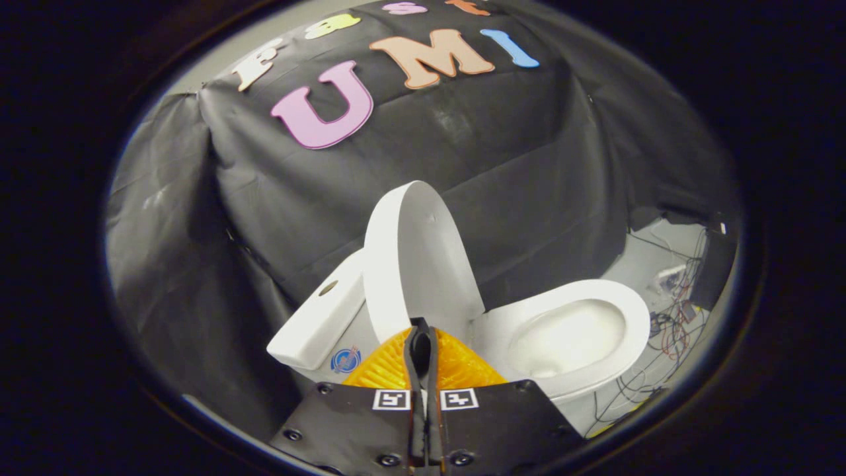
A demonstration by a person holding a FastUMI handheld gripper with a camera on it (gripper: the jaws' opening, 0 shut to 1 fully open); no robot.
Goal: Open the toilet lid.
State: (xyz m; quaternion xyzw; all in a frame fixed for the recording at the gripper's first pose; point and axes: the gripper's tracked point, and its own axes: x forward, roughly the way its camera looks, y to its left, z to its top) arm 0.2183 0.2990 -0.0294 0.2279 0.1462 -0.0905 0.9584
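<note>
The gripper (421, 344) has its jaws clenched together, grasping nothing, tips just short of the toilet lid (423, 264). The lid stands raised, leaning back toward the tank (320, 324), so the job looks done. Beside it the seat (634, 311) rings the bare bowl (568, 337). The lid's hinge is hidden behind the jaws; beyond, cables (667, 330) tangle indistinctly on the floor (638, 261).

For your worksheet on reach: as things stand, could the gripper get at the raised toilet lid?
Probably yes. The gripper has its jaws closed together with nothing between them, and the raised toilet lid stands just ahead of them. Nothing lies between; the open bowl sits off to one side.
</note>
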